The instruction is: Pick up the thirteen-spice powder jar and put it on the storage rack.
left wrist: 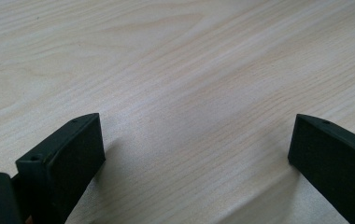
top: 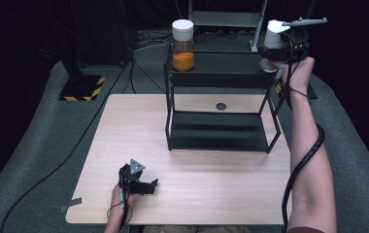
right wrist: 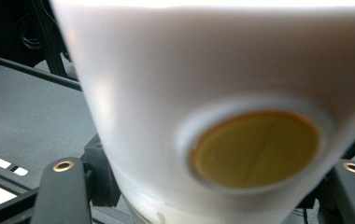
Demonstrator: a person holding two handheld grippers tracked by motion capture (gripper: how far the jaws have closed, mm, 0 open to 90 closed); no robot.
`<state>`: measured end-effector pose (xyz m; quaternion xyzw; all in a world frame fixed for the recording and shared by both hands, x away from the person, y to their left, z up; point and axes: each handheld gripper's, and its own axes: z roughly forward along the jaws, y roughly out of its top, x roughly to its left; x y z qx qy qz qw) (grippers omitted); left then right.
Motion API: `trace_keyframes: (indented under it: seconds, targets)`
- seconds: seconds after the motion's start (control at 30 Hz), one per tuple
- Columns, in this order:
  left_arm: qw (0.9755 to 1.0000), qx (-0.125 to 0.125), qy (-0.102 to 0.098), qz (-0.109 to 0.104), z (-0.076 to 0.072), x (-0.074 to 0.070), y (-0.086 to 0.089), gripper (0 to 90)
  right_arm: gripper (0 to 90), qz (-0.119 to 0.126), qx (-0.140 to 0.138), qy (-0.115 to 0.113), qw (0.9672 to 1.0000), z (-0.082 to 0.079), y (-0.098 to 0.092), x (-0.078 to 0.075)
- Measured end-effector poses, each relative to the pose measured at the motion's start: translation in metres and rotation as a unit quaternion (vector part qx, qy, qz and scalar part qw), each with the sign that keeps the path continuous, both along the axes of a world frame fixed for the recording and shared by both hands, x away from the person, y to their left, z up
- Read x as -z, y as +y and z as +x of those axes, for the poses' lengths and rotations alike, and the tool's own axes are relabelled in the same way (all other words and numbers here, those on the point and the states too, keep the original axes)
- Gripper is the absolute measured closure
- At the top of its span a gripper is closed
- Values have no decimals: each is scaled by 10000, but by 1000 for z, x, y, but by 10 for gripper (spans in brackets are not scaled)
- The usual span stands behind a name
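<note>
A black two-tier shelf (top: pixel 216 63) stands on the far half of the wooden table (top: pixel 124 126). A glass jar of orange powder (top: pixel 183 46) with a white lid sits on the left of the top tier. At the right end of that tier, my right gripper (top: pixel 273 49) is shut on a second white-lidded jar (top: pixel 273 34), held just above the shelf edge. In the right gripper view this jar's white lid (right wrist: pixel 166 84) is very close, with a round yellow-brown disc (right wrist: pixel 255 149) on it. My left gripper (top: pixel 149 186) rests on the table near the front, open (left wrist: pixel 196 154), nothing between its jaws.
The shelf's lower tier (top: pixel 216 131) holds nothing. A small round grommet (top: pixel 221 106) sits in the table behind the shelf. A stand base with yellow-black stripes (top: pixel 81 88) is on the floor at the far left; a grey metal frame (top: pixel 226 19) stands behind the shelf.
</note>
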<state>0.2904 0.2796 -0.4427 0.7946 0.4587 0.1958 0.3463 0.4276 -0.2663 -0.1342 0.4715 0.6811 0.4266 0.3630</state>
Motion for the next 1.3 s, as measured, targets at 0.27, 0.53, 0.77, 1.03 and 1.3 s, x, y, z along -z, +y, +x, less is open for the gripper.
trace_keyframes:
  seconds: [0.27,0.53,0.77,1.03,1.3]
  targets:
    - [10000,1,-1,3,0,0,0,33,300,67,47,70,9999,9,2,4]
    - [10000,3,-1,-1,0,0,0,33,300,131,73,98,9998,14,3,10]
    - [10000,4,-2,-2,0,0,0,34,301,356,-24,45,9994,14,-9,16]
    - [10000,3,-5,-1,0,0,0,35,301,336,-38,120,9994,16,-9,13]
    - [10000,3,-6,-1,0,0,0,36,300,293,-26,158,9994,16,-7,11]
